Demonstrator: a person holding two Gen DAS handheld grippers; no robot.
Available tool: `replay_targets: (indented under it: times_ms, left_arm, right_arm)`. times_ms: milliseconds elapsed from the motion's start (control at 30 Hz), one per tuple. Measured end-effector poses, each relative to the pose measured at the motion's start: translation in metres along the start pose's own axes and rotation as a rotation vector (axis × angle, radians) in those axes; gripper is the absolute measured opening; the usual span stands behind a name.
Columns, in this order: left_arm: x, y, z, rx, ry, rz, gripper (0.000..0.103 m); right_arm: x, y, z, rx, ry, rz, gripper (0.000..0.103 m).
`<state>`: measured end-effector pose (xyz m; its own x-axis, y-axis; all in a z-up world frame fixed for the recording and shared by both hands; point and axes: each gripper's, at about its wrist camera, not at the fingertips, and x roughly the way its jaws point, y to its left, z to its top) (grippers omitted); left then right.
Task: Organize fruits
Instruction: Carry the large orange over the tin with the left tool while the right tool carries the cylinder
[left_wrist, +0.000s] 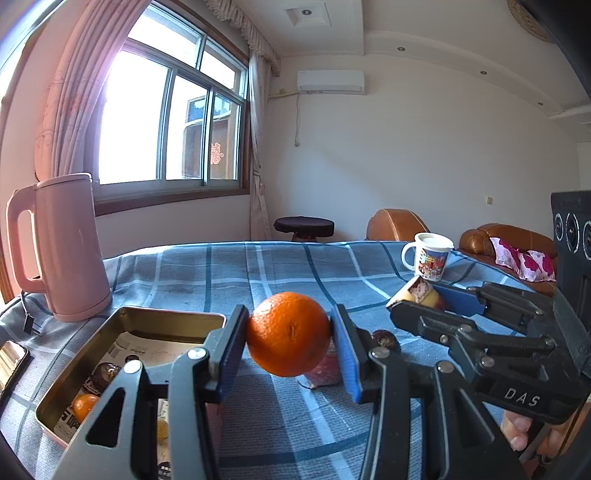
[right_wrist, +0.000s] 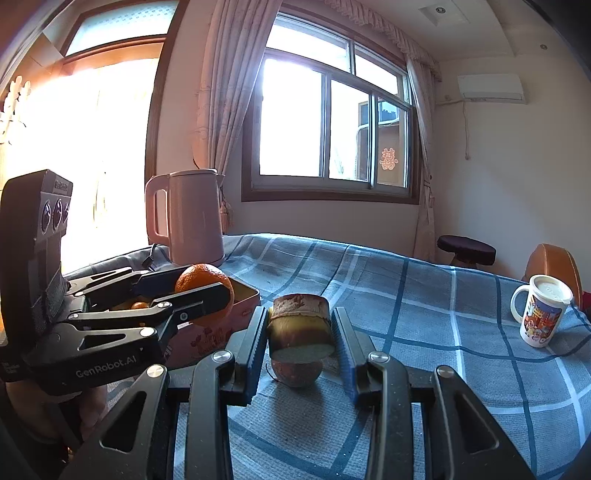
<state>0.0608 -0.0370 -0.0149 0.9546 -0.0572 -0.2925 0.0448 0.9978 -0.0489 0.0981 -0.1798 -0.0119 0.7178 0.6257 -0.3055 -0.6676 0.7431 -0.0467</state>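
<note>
Jaws grip orange (left_wrist: 288, 333), sugarcane piece (right_wrist: 300, 328).

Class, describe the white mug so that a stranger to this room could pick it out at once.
Start at the table under the blue plaid cloth. Look to its far edge, near the brown leather sofa, well away from the pink kettle. There the white mug stands upright, the only lidded cup, with a colourful cartoon print.

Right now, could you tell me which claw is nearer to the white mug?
Right. The right claw, holding a cut fruit piece, sits just in front of the mug; the left claw, gripping the orange, is farther back, beside the tin.
</note>
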Motion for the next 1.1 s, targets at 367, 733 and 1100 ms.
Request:
replay_targets:
  times_ms: [367,733,1100]
  left_arm:
    - [-0.008,0.022,0.004,-0.03,-0.012,0.032,0.047]
    - [-0.018,0.047,0.006,-0.05,-0.022,0.072,0.047]
    - [-0.022,0.071,0.003,-0.072,-0.001,0.123,0.047]
  right_arm:
    - [0.01,0.019,0.016,-0.038,-0.003,0.038,0.037]
    - [0.024,0.04,0.035,-0.09,-0.005,0.074,0.037]
    - [0.04,0.065,0.049,-0.137,-0.005,0.11,0.037]
